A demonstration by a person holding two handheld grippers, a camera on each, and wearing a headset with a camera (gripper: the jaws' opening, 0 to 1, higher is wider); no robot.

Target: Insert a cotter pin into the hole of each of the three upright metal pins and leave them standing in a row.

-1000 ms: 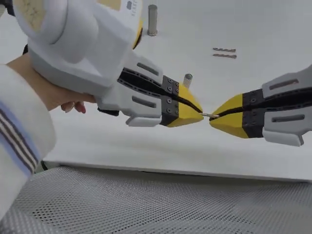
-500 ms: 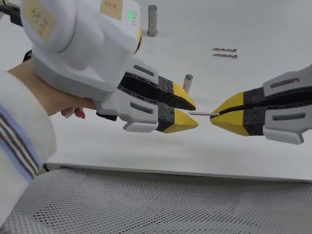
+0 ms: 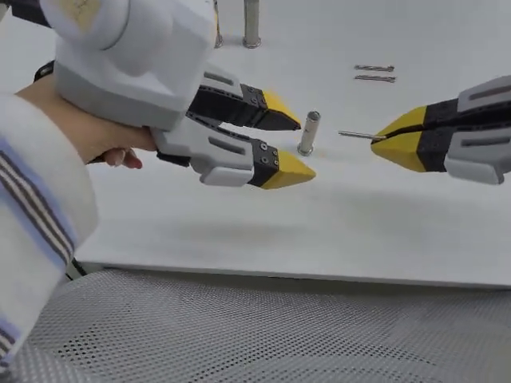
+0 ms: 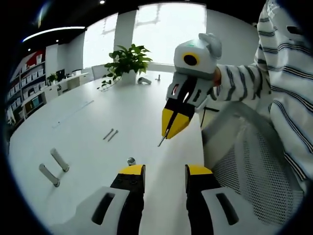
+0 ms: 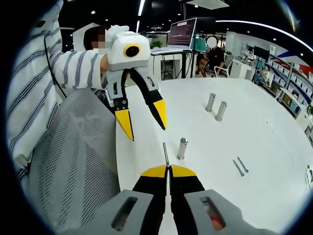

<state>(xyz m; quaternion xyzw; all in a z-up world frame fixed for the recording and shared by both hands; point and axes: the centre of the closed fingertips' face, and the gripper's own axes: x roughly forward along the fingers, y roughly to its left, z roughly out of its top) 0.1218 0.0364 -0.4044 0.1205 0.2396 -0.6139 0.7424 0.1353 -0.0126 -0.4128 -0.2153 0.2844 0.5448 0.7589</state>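
Yellow on both sets of tips. Found the left gripper (image 5: 146, 131) spread wide and clear of the cotter pin (image 3: 358, 135), unlike a second earlier, with both grippers then pinching it tip to tip. Found the right gripper (image 3: 377, 137) clamped shut on that pin alone, farther off to the right. Saw the pin as thin, silver and straight, held level above the white bench (image 3: 239, 231), its free end near an upright metal pin (image 3: 308, 132). Noted two spare cotter pins (image 3: 374, 73) lying side by side farther back.
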